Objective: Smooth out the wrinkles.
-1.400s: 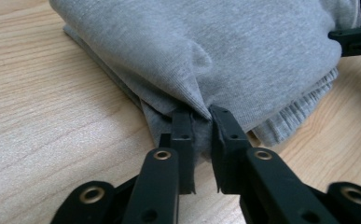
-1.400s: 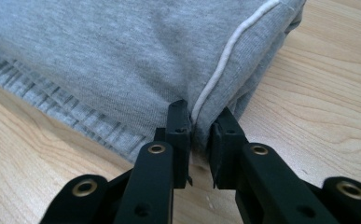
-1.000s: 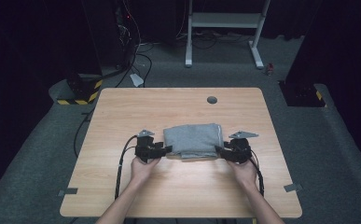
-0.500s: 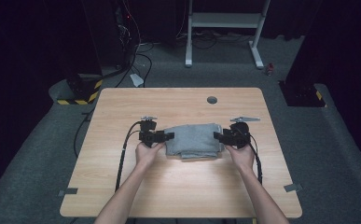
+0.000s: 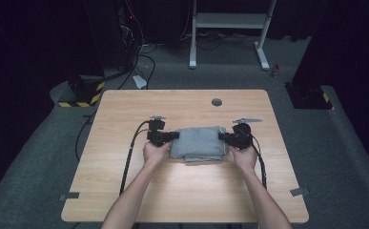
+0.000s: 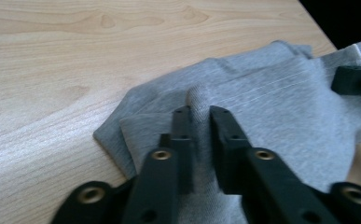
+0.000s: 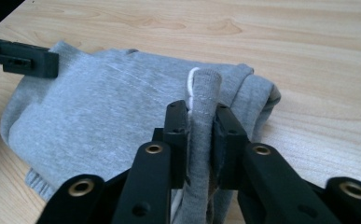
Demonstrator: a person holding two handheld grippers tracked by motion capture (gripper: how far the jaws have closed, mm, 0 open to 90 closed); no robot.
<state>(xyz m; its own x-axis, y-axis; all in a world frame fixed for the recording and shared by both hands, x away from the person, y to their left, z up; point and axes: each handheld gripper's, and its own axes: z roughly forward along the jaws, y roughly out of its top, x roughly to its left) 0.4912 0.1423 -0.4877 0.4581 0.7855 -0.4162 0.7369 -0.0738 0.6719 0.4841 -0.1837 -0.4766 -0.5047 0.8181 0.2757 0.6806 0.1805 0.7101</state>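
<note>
Both grippers have just been closing, each now pinching a ridge of the folded grey garment (image 5: 199,143); left gripper (image 6: 197,122) clamps its left edge, right gripper (image 7: 200,119) its right edge with a white drawstring beside the fold; hands sit farther up the counter (image 5: 182,191) than a second ago; reads as set for a lift or another fold; no containers on it.

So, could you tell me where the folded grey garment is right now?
In the high view the folded grey garment lies mid-table, pinched at its ends by the left gripper and right gripper, nearer the person than the round hole.
</note>
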